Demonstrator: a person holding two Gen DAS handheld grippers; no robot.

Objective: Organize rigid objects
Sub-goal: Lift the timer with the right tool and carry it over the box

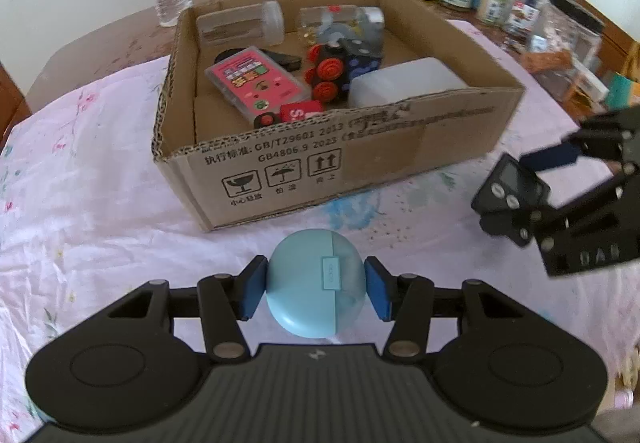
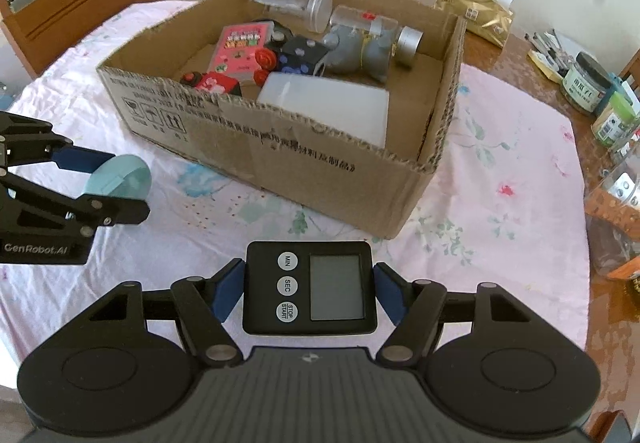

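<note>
The left gripper (image 1: 316, 289) is closed on the blue earbud case (image 1: 316, 285), its blue fingers (image 1: 253, 293) pressing on both sides. The right gripper (image 2: 310, 289) likewise clamps the black digital timer (image 2: 310, 287) between its fingers (image 2: 227, 293). Both items are held above the cloth-covered worktop (image 2: 500, 211), before the cardboard box (image 1: 360, 159) near its centre.

Blue earbud case (image 1: 316, 283) was clamped between jaws near the box (image 1: 360, 163); black timer (image 2: 310, 289), screen up, likewise clamped.
</note>
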